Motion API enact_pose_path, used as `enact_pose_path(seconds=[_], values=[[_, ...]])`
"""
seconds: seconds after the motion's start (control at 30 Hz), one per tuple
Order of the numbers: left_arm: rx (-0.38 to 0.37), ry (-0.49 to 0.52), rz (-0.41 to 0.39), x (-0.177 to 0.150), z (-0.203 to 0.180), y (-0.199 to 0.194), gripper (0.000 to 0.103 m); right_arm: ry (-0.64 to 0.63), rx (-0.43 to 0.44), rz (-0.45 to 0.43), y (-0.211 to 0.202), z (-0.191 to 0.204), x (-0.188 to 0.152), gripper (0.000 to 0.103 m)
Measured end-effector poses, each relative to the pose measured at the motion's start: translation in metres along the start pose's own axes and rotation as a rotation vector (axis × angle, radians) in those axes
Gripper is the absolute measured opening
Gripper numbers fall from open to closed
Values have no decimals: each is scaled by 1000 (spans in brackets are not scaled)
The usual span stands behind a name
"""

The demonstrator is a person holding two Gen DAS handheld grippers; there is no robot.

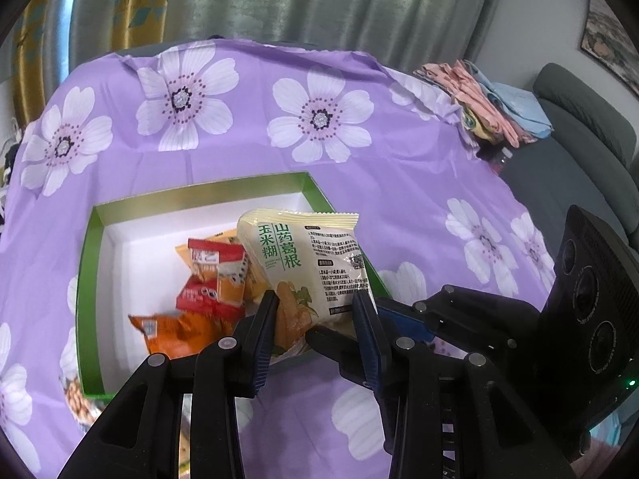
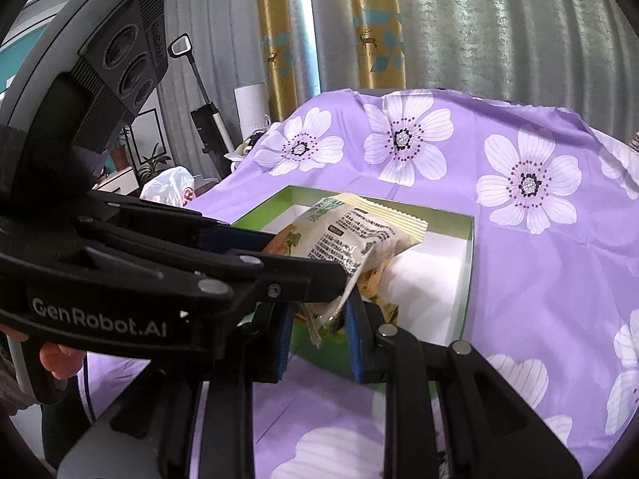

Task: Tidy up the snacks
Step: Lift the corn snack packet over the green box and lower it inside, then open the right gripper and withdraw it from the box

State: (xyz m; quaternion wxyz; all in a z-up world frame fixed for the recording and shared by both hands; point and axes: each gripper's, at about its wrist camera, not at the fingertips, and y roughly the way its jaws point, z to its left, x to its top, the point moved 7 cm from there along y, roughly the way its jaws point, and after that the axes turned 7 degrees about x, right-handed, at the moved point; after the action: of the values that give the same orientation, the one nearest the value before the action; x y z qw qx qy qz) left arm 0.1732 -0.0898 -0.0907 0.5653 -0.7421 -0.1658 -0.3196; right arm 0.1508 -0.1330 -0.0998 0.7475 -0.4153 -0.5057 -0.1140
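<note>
A cream snack packet (image 1: 307,255) with green lettering hangs over the near right corner of a green-rimmed box (image 1: 199,191) with a white inside. My left gripper (image 1: 315,303) is shut on the packet's lower half, one pad on each side. My right gripper (image 1: 319,337) comes in from the right and pinches the same packet's bottom edge. In the right wrist view the packet (image 2: 351,235) runs down between the blue pads of my right gripper (image 2: 319,319), with the left gripper (image 2: 303,255) across it and the box (image 2: 469,259) behind. Red and orange snack packets (image 1: 215,275) lie in the box.
A purple cloth with white flowers (image 1: 359,167) covers the surface. Folded clothes (image 1: 487,99) sit at its back right beside a grey sofa (image 1: 579,159). A peanut packet (image 1: 78,399) lies left of the box. A vacuum (image 2: 207,119) and a white bag (image 2: 167,187) stand beyond.
</note>
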Motion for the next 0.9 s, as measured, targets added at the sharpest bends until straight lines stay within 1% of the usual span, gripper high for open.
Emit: enact_pose_path(seconds=[0.27, 0.5, 0.77, 0.9], values=[[1, -19, 34, 7, 10, 26, 38, 28, -3, 28, 19, -18, 1, 24], [4, -43, 75, 4, 19, 44, 38, 43, -5, 82, 39, -27, -2, 24], [11, -64, 120, -3, 26, 60, 38, 78, -12, 148, 56, -31, -12, 25], [7, -73, 124, -3, 28, 62, 38, 89, -15, 169, 60, -32, -14, 26]])
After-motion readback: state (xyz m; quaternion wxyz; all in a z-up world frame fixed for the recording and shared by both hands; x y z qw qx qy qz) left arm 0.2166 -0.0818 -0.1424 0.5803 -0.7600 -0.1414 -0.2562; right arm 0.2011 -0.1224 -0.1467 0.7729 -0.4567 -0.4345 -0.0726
